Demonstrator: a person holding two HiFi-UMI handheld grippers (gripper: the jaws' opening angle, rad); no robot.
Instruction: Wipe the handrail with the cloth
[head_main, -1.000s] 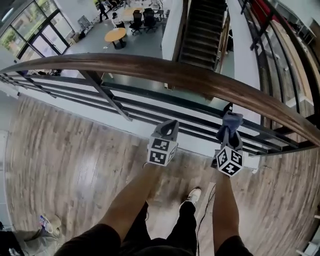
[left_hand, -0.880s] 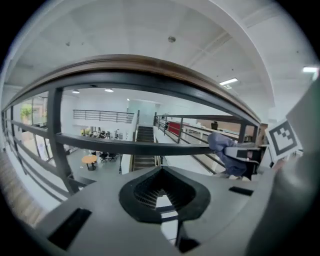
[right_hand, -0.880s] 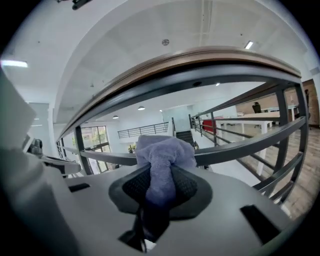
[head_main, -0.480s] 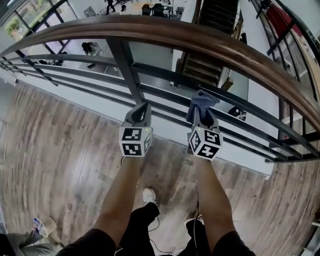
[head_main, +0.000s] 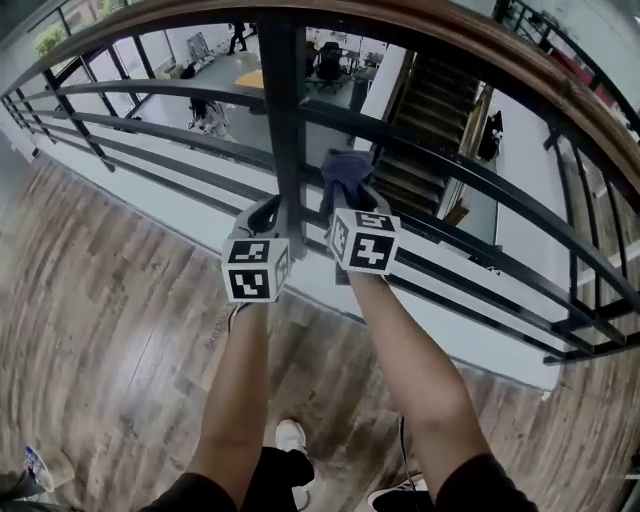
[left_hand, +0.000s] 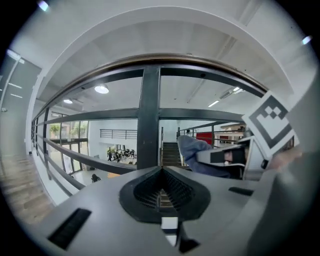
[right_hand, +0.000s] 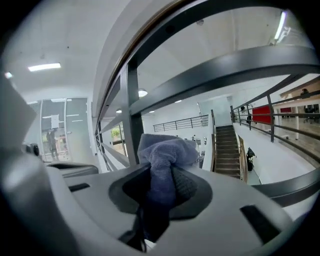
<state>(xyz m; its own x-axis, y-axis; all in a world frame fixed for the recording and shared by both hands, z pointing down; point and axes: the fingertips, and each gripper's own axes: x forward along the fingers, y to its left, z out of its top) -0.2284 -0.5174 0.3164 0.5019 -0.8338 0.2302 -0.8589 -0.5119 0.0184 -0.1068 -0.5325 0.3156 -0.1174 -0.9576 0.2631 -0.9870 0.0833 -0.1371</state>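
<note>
handrail: brown wood rail (head_main: 500, 45), curves along the top edge of the railing, above everything else in the head view
post: dark upright post (head_main: 283, 120) under the handrail, with dark horizontal bars (head_main: 480, 175) running off it on both sides
left gripper: left gripper (head_main: 268, 212) is up against the near face of the post, at the lower bars; its own view looks straight at the post (left_hand: 149, 120)
left jaws: closed tip to tip (left_hand: 161, 172), nothing between them
right gripper: right gripper (head_main: 350, 195) sits just right of the post, side by side with the left one and slightly higher
right jaws: clamped on the cloth (right_hand: 162, 150); the fabric runs down between the pads and bunches in a knot above the tips
cloth: blue-grey cloth (head_main: 345, 172), wadded, sticks out past the right gripper's tips toward the bars, right beside the post (right_hand: 132, 115)
cloth vs handrail: apart; the cloth is down at mid-bar height, the wood rail well above it
cloth vs bars: can't tell whether it touches one
cross-check: left gripper view shows the cloth (left_hand: 192, 150) poking out of the other gripper to the right of the post
floor: wood plank floor (head_main: 110, 300) on the near side of the railing; staircase (head_main: 430, 110) and a lower level visible through the bars
person: both forearms (head_main: 235, 380) reach forward to the grippers; one shoe (head_main: 292, 437) shows on the floor
</note>
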